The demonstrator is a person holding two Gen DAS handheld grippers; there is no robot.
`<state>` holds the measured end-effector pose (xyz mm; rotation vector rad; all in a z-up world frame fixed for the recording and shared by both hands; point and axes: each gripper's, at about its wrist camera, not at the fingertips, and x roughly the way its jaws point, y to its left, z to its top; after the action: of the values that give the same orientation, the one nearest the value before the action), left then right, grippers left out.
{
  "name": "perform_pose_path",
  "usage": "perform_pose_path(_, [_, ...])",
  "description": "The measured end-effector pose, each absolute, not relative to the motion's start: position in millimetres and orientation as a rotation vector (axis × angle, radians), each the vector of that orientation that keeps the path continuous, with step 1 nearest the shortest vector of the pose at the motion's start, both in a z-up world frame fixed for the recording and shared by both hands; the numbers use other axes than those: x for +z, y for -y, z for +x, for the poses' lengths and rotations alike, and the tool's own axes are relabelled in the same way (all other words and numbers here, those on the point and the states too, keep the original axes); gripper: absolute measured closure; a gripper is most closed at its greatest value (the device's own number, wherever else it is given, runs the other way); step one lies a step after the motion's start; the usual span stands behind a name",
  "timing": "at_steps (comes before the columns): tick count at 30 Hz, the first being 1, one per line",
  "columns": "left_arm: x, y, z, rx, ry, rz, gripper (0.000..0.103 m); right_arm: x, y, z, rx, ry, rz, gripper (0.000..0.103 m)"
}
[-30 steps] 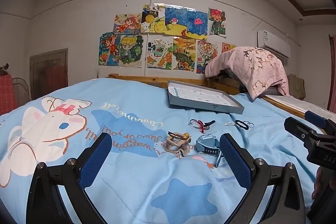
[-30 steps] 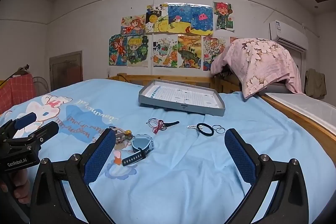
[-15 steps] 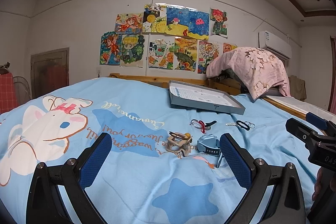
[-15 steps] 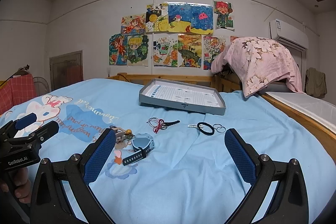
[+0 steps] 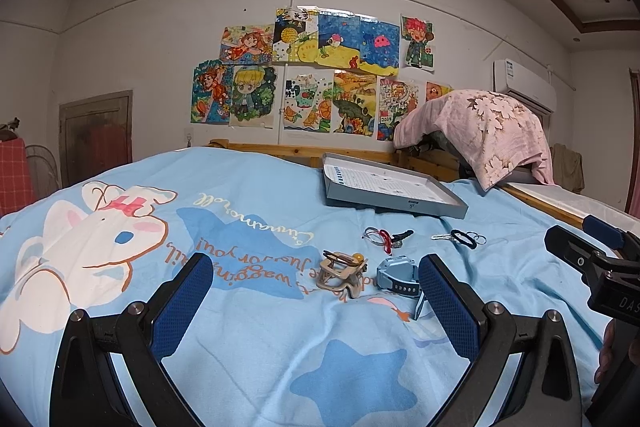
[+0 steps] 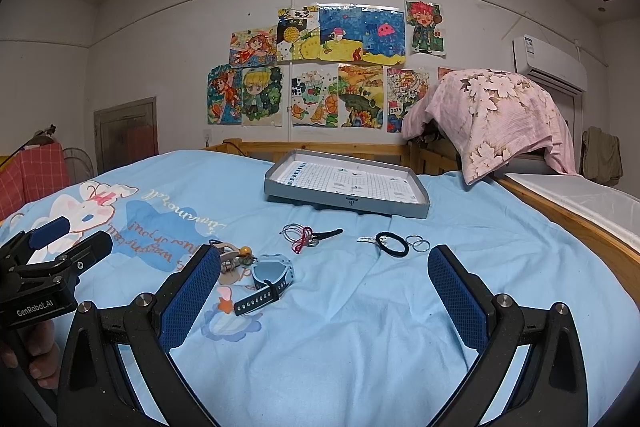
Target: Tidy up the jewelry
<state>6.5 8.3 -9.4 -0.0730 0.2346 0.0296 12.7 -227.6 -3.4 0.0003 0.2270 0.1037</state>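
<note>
Your left claw (image 5: 316, 301) and right claw (image 6: 324, 293) both hang wide apart and empty above the bed (image 6: 360, 347). The jewelry lies loose on the blue cover: a hair clip (image 5: 340, 273), a blue watch (image 6: 270, 277), thin bangles with a red cord (image 6: 298, 235), and a black hair tie (image 6: 392, 243) beside small rings (image 6: 417, 242). The gray tray (image 6: 344, 203) sits empty behind them. The soft cover may bunch under your fingers, so you could pinch cloth with a ring or drag neighboring pieces along.
</note>
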Motion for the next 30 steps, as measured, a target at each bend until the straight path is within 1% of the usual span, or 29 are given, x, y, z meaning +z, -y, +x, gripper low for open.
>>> perform_pose_path(30, [-9.4,-9.0,7.0,0.028,-0.235,-0.074,0.0,-7.1,227.6,11.9,0.104,-0.231,0.009,0.001])
